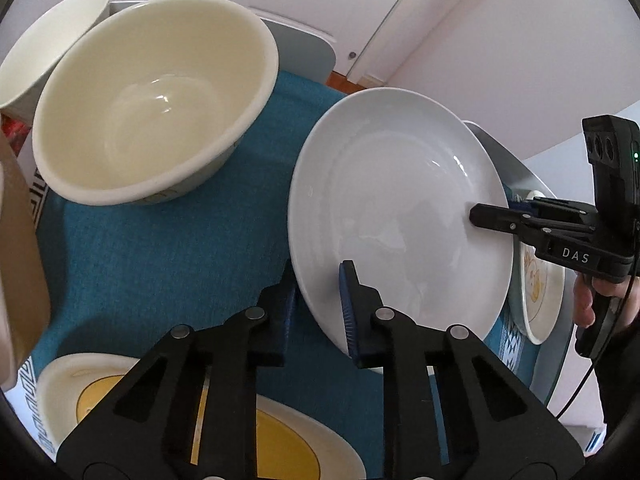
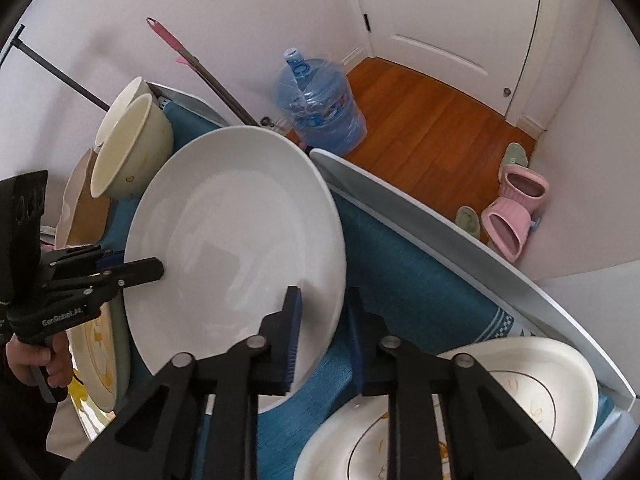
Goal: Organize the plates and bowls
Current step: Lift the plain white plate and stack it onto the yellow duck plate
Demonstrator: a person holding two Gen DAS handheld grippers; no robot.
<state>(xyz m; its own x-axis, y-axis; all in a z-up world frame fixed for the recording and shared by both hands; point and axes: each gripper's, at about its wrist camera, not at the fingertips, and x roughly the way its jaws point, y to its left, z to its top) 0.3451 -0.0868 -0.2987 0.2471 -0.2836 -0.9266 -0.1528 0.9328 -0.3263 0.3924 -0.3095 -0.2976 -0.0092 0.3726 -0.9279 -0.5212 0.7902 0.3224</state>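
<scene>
Bare blue cloth lay open left of the white plate. A cream bowl blocked the far left.

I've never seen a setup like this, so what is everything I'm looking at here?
white plate: one, centre, gripped at opposite rims
cream bowls: two, far left on the cloth
yellow-patterned plates: several, cream, around the table edges
cloth: one, teal, over the table
water jug: one, blue, on the floor
slippers: pink and green, by the wall
left gripper: black, shut on the plate
right gripper: black, shut on the plate
</scene>
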